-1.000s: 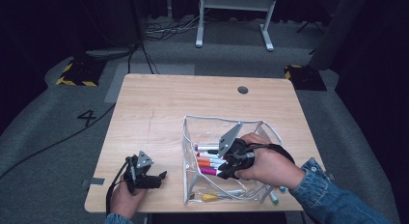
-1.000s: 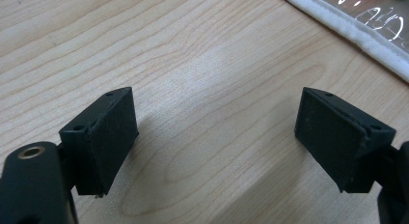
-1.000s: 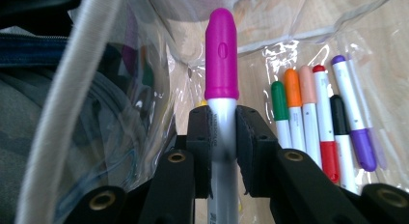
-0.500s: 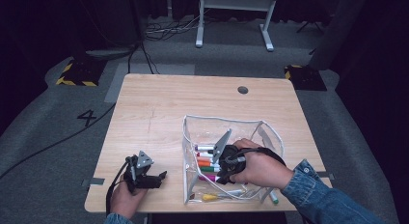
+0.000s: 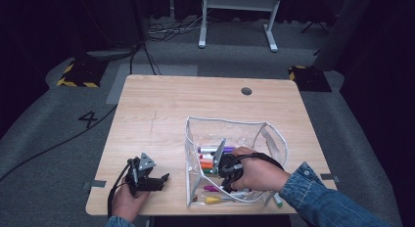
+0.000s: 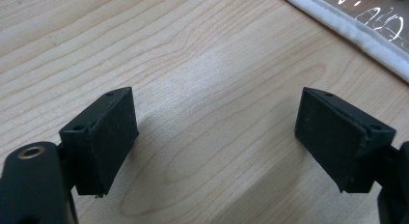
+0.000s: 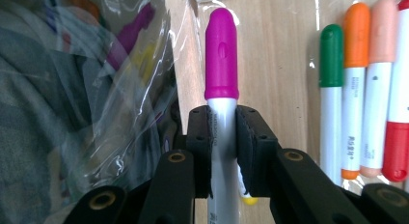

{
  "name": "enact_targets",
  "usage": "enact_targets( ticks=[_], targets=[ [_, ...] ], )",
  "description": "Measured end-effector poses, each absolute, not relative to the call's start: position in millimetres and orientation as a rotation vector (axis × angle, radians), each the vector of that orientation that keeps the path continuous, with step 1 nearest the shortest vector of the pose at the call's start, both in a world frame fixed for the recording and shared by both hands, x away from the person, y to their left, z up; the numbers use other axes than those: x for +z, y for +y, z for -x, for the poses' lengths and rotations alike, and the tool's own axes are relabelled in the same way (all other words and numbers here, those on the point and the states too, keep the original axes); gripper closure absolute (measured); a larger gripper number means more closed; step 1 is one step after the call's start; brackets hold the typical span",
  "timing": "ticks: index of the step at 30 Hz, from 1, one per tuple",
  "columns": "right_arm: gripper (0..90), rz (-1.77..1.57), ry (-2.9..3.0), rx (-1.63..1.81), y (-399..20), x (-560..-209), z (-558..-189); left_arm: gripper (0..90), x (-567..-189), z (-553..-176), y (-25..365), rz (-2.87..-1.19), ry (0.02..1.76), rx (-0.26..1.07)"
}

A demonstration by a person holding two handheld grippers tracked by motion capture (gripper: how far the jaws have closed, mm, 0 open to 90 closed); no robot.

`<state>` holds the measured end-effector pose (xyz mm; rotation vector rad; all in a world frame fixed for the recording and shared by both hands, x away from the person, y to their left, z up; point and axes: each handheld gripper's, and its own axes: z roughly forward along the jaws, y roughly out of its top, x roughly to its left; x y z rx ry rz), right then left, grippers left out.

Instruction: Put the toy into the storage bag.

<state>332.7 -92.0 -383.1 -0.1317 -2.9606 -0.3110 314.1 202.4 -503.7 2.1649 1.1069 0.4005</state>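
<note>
on the desk (image 5: 161,114), toward its near right part: an open pouch (image 5: 274,134), mouth up. inside the pouch, a row of markers (image 5: 208,161) side by side at its left wall, more markers (image 5: 215,199) along its near edge. right tongs (image 5: 226,174) down within the pouch, just right of the row, clamped on one marker (image 7: 221,69) that points away along the pouch floor, row to its right in the right gripper view. left tongs (image 5: 159,180) near the desk's front left edge, well left of the pouch, jaws apart over bare wood, pouch hem (image 6: 347,28) beyond. cable hole (image 5: 246,91) near the far edge, behind the pouch.
</note>
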Motion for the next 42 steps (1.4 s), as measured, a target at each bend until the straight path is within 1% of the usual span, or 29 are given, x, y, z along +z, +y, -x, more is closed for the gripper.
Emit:
enact_targets(
  ticks=[3, 4, 5, 6, 9, 10, 14, 19, 24, 26, 31, 34, 38, 42],
  targets=[
    [76.9, 0.134, -2.955, -0.273, -91.0, -386.7, -331.3, 15.1, -503.7, -314.0, 202.3, -2.165, 1.108, 0.4],
    [73.8, 0.134, -2.961, -0.272, -91.2, -387.8, -331.8, 15.1, -503.7, -314.1, 202.3, -2.165, 1.108, 0.4],
    [67.2, 0.141, -2.977, -0.276, -91.7, -388.3, -332.4, 15.1, -503.7, -314.1, 202.4, -2.165, 1.107, 0.4],
    [62.6, 0.138, -2.997, -0.316, -92.1, -387.7, -333.4, 15.2, -503.7, -314.1, 202.4, -2.165, 1.107, 0.4],
    [56.0, 0.165, -3.054, -0.397, -95.4, -375.3, -336.0, 15.1, -503.7, -314.1, 202.3, -2.165, 1.108, 0.4],
    [53.1, 0.202, -3.069, -0.472, -97.8, -366.5, -336.9, 15.2, -503.7, -314.1, 202.4, -2.165, 1.107, 0.401],
    [52.8, 0.281, -3.114, -0.688, -109.9, -333.5, -337.8, 15.1, -503.7, -314.0, 202.3, -2.165, 1.108, 0.4],
    [52.9, 0.426, -3.125, -0.908, -143.2, -292.8, -333.4, 15.1, -503.6, -314.1, 202.5, -2.167, 1.106, 0.403],
    [53.1, 0.582, -3.105, -1.036, -185.5, -268.7, -329.3, 15.1, -503.7, -314.1, 202.4, -2.165, 1.107, 0.4],
    [53.1, 0.653, -3.094, -1.06, -203.2, -264.1, -328.8, 15.1, -503.7, -314.1, 202.4, -2.165, 1.106, 0.398],
    [53.4, 0.823, -3.065, -1.105, -246.1, -258.5, -329.2, 15.2, -503.7, -314.1, 202.4, -2.165, 1.107, 0.4],
    [54.7, 0.931, -3.043, -1.112, -270.4, -260.9, -330.6, 15.1, -503.7, -314.0, 202.3, -2.164, 1.108, 0.399],
    [55.2, 1.051, -3.022, -1.073, -294.3, -276.2, -337.4, 15.1, -503.7, -314.1, 202.4, -2.165, 1.107, 0.4],
    [55.8, 1.145, -2.985, -1.036, -308.2, -300.2, -349.2, 15.1, -503.7, -314.1, 202.3, -2.165, 1.107, 0.4]
  ],
)
